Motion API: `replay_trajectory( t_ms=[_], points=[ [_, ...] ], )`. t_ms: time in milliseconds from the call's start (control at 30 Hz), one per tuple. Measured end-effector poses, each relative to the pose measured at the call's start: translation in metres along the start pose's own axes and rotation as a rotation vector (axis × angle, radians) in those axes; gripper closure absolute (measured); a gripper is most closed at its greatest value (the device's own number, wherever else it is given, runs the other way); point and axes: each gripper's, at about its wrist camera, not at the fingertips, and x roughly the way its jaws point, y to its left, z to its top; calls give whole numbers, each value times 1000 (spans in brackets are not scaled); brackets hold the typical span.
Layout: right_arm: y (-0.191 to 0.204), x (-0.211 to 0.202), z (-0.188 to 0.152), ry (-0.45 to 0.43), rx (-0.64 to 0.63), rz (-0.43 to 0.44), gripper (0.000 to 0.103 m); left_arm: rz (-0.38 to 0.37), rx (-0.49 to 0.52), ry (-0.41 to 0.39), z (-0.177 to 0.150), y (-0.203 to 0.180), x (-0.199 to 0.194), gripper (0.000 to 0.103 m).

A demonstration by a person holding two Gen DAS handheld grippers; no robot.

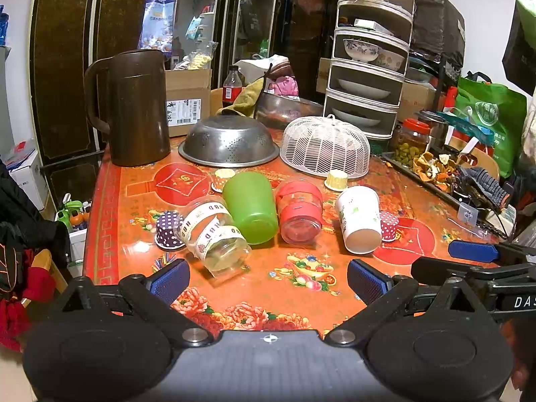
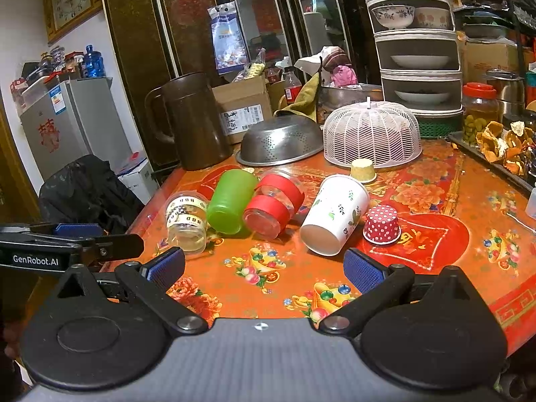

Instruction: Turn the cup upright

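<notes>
Several cups lie on their sides in a row on the orange floral table point(image 1: 268, 288): a clear cup with lettered bands point(image 1: 214, 234) point(image 2: 186, 217), a green cup point(image 1: 251, 206) point(image 2: 229, 201), a clear cup with red bands point(image 1: 299, 212) point(image 2: 273, 201) and a white paper cup point(image 1: 360, 219) point(image 2: 335, 214). My left gripper point(image 1: 268, 278) is open and empty, just in front of the row. My right gripper point(image 2: 264, 268) is open and empty, in front of the white cup. The right gripper's finger shows at the left wrist view's right edge point(image 1: 472, 251).
Small paper cupcake cups stand upside down: purple dotted point(image 1: 167, 229), red dotted point(image 2: 382, 224), yellow point(image 2: 362, 171). Behind the row are a brown jug point(image 1: 134, 107), an upturned steel colander point(image 1: 229, 142), a white mesh food cover point(image 1: 325, 147), and a tray of peels point(image 1: 435, 167).
</notes>
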Motion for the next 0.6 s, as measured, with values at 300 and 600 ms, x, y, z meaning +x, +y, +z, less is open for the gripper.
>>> replay_trajectory(
  t_ms=[300, 600],
  points=[
    [-1, 0, 0, 6, 4, -2, 1, 1, -1, 3, -1, 1, 0, 2],
    [-2, -1, -1, 10, 7, -3, 1, 0, -2, 10, -2, 2, 1, 2]
  ],
)
